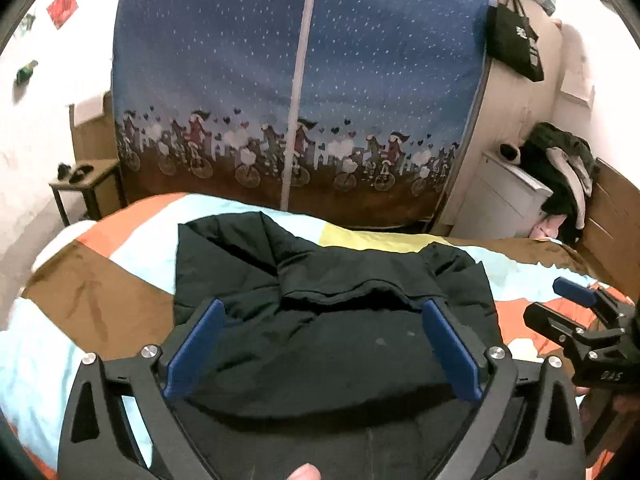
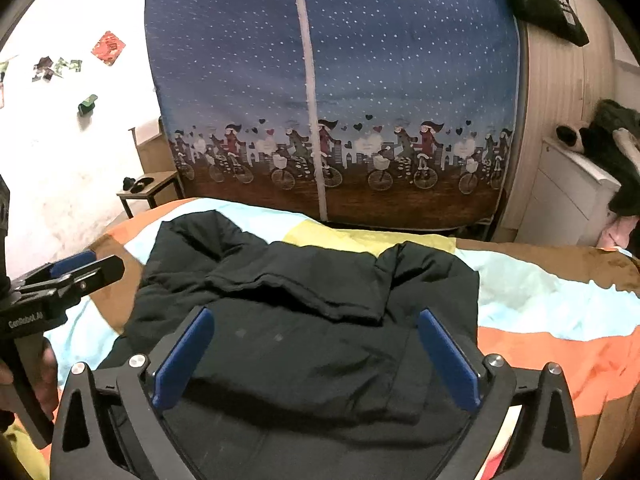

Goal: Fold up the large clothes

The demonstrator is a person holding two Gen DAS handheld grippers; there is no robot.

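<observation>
A black padded jacket (image 1: 320, 304) lies folded into a compact bundle on the colour-block bedspread (image 1: 80, 288); it also shows in the right wrist view (image 2: 304, 312). My left gripper (image 1: 322, 354) is open, its blue pads spread wide above the jacket's near part, holding nothing. My right gripper (image 2: 316, 356) is open too, hovering over the jacket's near right part, empty. Each gripper shows in the other's view: the right gripper (image 1: 576, 312) at the jacket's right, the left gripper (image 2: 68, 276) at its left.
The bedspread (image 2: 540, 304) covers the bed. Behind it stands a blue fabric wardrobe (image 1: 300, 80) with a bicycle print. A small side table (image 1: 86, 184) is at far left. A white cabinet (image 1: 504, 196) with piled clothes (image 1: 560, 164) is at right.
</observation>
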